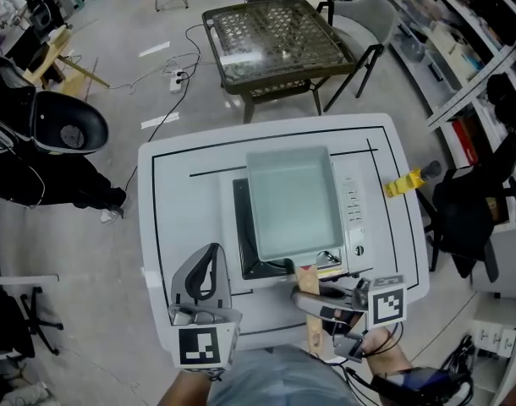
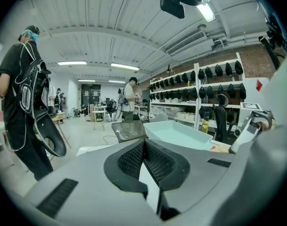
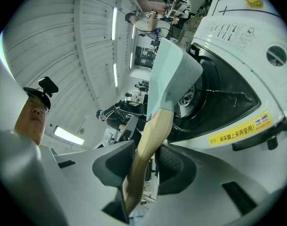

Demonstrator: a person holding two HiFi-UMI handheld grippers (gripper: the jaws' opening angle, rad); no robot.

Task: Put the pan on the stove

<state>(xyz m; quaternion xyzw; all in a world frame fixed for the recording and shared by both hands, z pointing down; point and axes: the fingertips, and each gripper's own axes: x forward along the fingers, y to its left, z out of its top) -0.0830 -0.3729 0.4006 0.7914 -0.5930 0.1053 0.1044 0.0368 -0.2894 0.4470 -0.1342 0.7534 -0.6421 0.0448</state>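
Note:
A pale green square pan [image 1: 293, 201] sits over the black burner of a portable stove [image 1: 241, 227] on the white table [image 1: 182, 193]. Its wooden handle [image 1: 309, 282] points toward me, and my right gripper [image 1: 313, 299] is shut on it. In the right gripper view the handle [image 3: 146, 159] runs between the pads, with the pan [image 3: 169, 79] tilted on edge above the stove's burner well [image 3: 228, 93]. My left gripper [image 1: 209, 256] hovers over the table's front left, shut and holding nothing. In the left gripper view its pads [image 2: 134, 161] meet, and the pan [image 2: 179, 134] lies ahead to the right.
A yellow object [image 1: 403, 183] lies at the table's right edge. Beyond the table stands a glass-topped metal table [image 1: 275, 41]. A black chair [image 1: 68, 125] is at the left, and shelves [image 1: 461, 49] run along the right. A person in black [image 2: 21, 93] stands at the left.

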